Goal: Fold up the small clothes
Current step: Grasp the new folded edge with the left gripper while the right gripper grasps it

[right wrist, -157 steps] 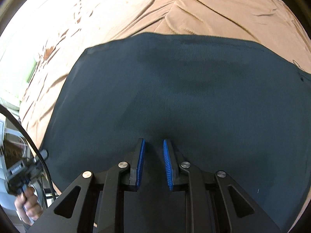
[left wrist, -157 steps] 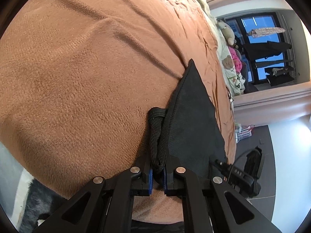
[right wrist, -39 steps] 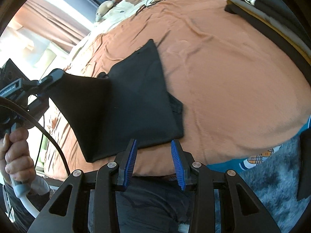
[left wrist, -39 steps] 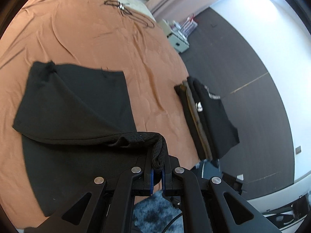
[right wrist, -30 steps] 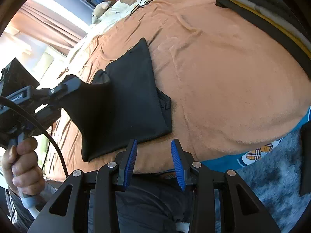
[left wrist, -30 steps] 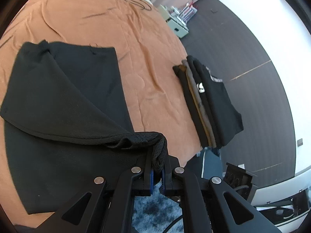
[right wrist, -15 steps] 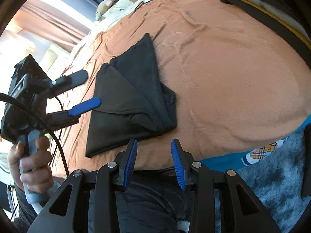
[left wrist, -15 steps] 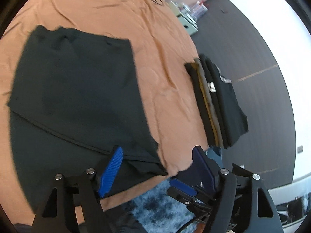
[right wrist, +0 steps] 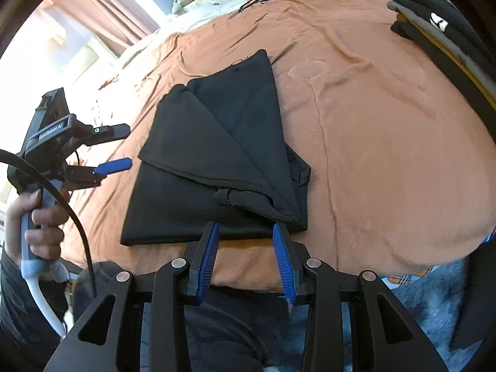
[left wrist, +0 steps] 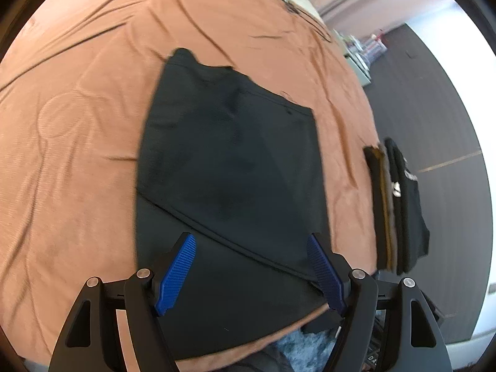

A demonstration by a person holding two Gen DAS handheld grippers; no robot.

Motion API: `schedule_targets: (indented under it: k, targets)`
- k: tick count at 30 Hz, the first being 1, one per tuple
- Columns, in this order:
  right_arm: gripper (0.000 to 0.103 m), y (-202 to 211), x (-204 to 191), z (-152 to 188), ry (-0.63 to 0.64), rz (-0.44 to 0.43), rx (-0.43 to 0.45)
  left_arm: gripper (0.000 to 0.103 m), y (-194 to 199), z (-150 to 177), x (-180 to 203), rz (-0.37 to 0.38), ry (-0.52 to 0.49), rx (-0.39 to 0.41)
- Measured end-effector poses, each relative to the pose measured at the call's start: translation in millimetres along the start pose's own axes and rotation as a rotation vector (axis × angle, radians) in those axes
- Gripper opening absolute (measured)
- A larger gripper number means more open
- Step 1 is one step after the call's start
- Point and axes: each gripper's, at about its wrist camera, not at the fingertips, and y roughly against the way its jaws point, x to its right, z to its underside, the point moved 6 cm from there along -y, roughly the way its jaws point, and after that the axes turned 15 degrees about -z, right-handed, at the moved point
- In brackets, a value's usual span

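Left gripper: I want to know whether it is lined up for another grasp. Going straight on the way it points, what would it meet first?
Probably the black garment on the blanket; the left gripper is open over it.

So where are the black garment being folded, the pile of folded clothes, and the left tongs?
Black garment (right wrist: 198, 142): right wrist view, on its folded-over flap.
Pile (left wrist: 403, 204): left wrist view, on the top black shirt.
Left tongs (right wrist: 119, 145): right wrist view, midway between the open tips.
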Motion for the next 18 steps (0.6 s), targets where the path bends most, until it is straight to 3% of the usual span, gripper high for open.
schedule_targets:
  k: [8, 16, 18]
  targets:
    - [0.034, 11, -1, 2, 0.005, 0.052, 0.005, 0.071, -15, -12, -30, -0.039, 0.049, -0.019]
    - [0.034, 3, 6, -4, 0.024, 0.057, -0.002, 0.062, -35, -16, -33, -0.056, 0.066, -0.038]
    - [0.034, 1, 5, -5, 0.044, 0.060, -0.002, 0.053, -37, -18, -36, -0.076, 0.080, -0.030]
